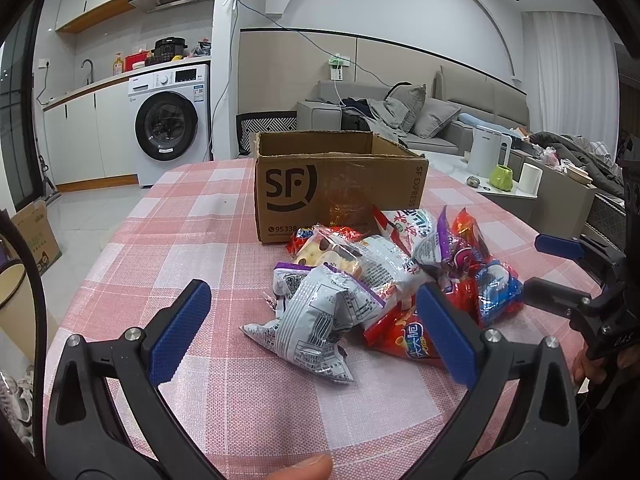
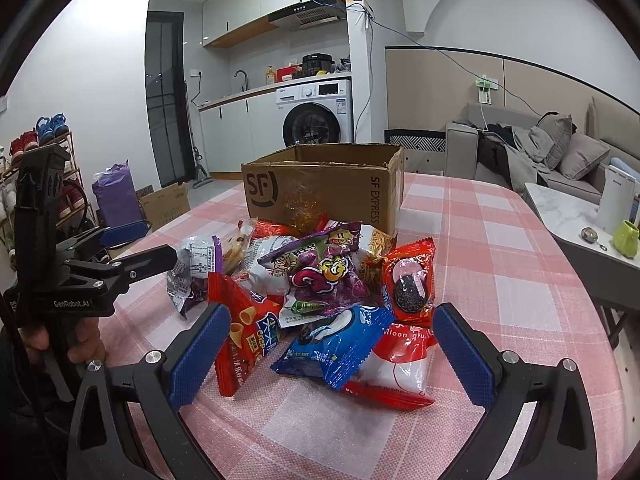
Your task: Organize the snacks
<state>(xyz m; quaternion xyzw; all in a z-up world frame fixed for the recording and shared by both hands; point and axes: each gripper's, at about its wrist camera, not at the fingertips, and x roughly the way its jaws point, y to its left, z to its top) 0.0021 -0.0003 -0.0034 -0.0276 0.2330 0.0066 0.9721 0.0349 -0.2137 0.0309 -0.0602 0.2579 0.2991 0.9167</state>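
A pile of snack packets [image 1: 384,276] lies on the pink checked tablecloth in front of an open brown SF cardboard box [image 1: 336,184]. My left gripper [image 1: 312,320] is open, just before a silver-and-purple packet [image 1: 316,320]. In the right wrist view the pile [image 2: 320,288] shows a purple packet [image 2: 320,268], a blue Oreo packet [image 2: 332,344], a red Oreo packet [image 2: 408,284] and a red cone-snack packet [image 2: 244,336]. My right gripper [image 2: 328,348] is open around the blue packet's near end. The box [image 2: 324,192] stands behind. The other gripper shows at each view's edge [image 1: 560,264] [image 2: 136,244], open.
The table [image 1: 192,240] drops off at its left edge. A white side table [image 2: 568,216] with a kettle [image 1: 488,156] and green cup [image 2: 626,238] stands right. A sofa [image 1: 440,120], washing machine [image 1: 172,120] and shoe rack [image 2: 40,168] lie beyond.
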